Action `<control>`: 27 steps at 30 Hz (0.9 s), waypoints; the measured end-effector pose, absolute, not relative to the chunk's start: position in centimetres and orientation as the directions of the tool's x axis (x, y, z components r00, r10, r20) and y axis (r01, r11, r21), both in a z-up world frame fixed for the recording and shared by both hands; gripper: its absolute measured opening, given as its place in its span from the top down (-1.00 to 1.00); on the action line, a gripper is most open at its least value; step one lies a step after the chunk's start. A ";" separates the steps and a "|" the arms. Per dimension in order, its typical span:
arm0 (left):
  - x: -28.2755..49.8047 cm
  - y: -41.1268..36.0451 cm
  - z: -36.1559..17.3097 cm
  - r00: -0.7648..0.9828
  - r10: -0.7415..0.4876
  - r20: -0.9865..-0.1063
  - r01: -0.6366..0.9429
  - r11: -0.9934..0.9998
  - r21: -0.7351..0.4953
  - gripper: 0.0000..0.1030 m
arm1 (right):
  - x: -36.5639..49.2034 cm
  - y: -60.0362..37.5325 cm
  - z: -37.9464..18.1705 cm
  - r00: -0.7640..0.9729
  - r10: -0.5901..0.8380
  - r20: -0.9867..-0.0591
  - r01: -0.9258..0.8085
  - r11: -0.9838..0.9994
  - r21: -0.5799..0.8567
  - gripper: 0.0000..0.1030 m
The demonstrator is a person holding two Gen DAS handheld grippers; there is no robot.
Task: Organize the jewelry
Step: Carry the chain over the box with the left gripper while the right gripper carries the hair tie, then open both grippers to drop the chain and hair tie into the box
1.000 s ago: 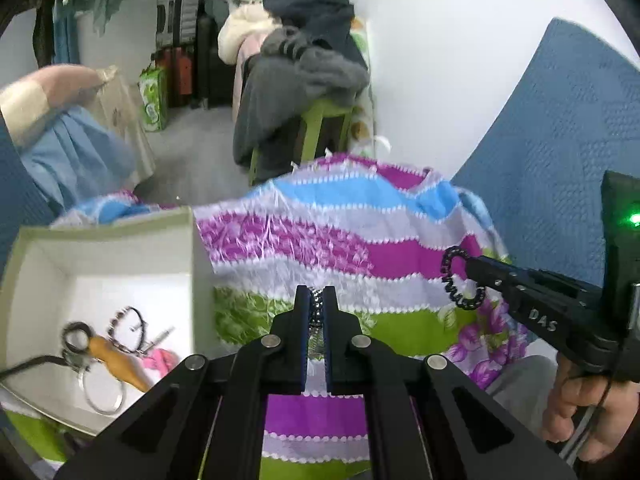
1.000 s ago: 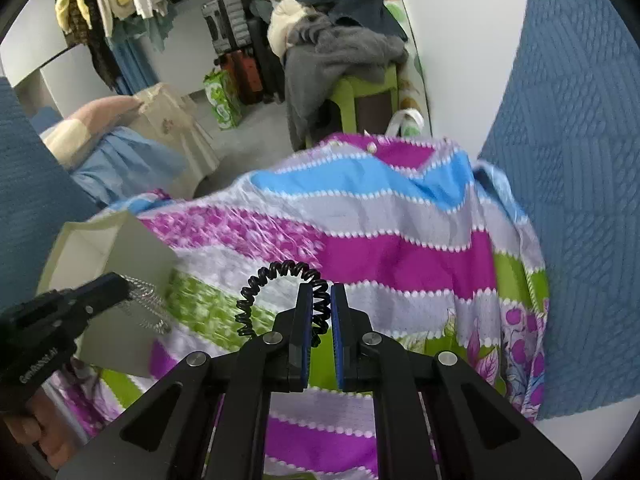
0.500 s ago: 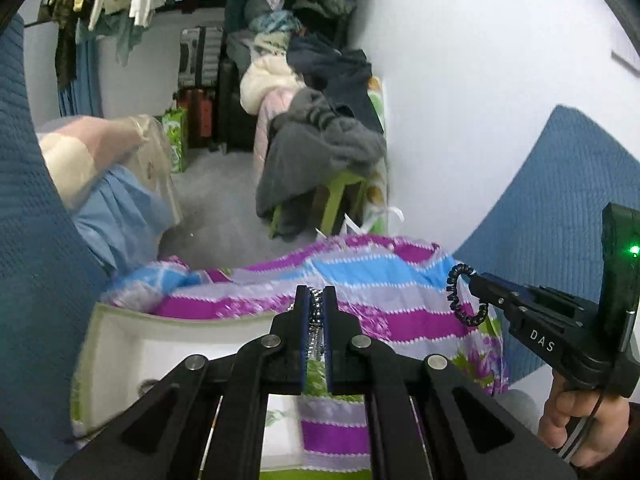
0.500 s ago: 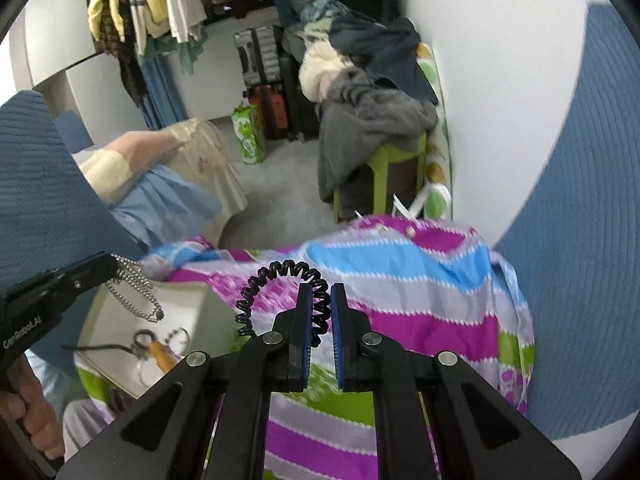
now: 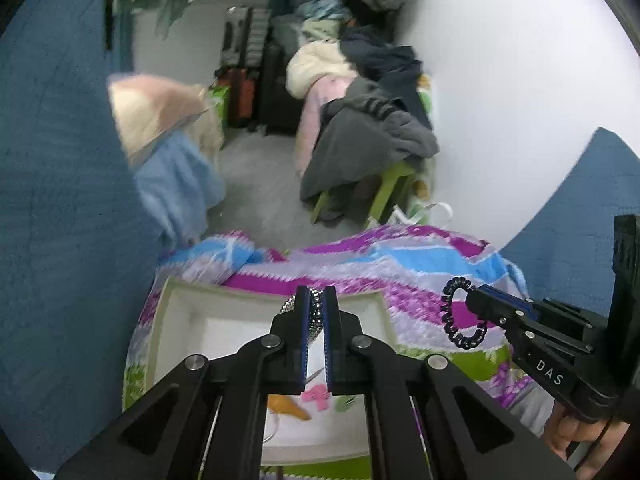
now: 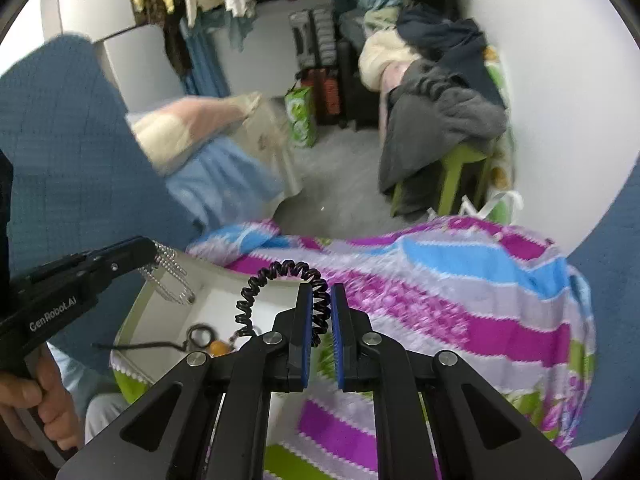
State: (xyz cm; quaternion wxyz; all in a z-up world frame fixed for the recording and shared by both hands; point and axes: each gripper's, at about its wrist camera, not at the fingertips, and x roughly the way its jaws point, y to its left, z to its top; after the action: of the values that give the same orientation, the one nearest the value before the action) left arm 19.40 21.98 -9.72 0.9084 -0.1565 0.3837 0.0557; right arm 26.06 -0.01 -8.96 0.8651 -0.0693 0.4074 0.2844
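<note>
My left hand-held gripper (image 5: pixel 316 312) is clamped on a silver ball chain (image 5: pixel 315 314), whose loops dangle from its tip above the white tray (image 5: pixel 176 320). In the tray, below and ahead of that gripper, I see an orange piece (image 5: pixel 288 406) and a pink piece (image 5: pixel 316 394). To its right, my right hand-held gripper (image 6: pixel 320 314) is closed on a black coiled band (image 6: pixel 280 292), the coil arching up and left of its fingers. Under both lies a striped purple, blue and green cloth (image 6: pixel 460 304).
</note>
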 end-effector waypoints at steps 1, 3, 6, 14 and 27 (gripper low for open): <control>19.2 22.5 -10.4 0.689 -0.014 -0.724 -0.232 0.943 -0.239 0.92 | 25.8 0.4 -9.4 0.500 0.437 -0.748 -0.552 0.826 0.113 0.87; 18.8 23.4 -11.9 0.667 -0.026 -0.744 -0.242 0.937 -0.250 0.92 | 25.6 1.3 -10.5 0.475 0.437 -0.763 -0.563 0.818 0.118 0.87; 18.1 24.3 -13.9 0.643 -0.035 -0.765 -0.256 0.932 -0.257 0.92 | 24.9 2.3 -11.9 0.450 0.431 -0.782 -0.573 0.811 0.117 0.86; 16.9 24.1 -17.5 0.582 -0.059 -0.811 -0.250 0.936 -0.247 0.91 | 23.3 2.8 -16.2 0.367 0.406 -0.837 -0.575 0.806 0.139 0.85; 16.6 25.0 -14.1 0.588 -0.102 -0.802 -0.253 0.919 -0.302 0.03 | 23.7 2.1 -13.6 0.369 0.431 -0.824 -0.568 0.806 0.167 0.46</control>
State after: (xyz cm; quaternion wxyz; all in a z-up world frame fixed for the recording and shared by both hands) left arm 16.65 25.05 -14.12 0.8692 -0.1962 0.4518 0.0434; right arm 23.72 2.10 -13.63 0.8241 -0.0725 0.4731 0.3031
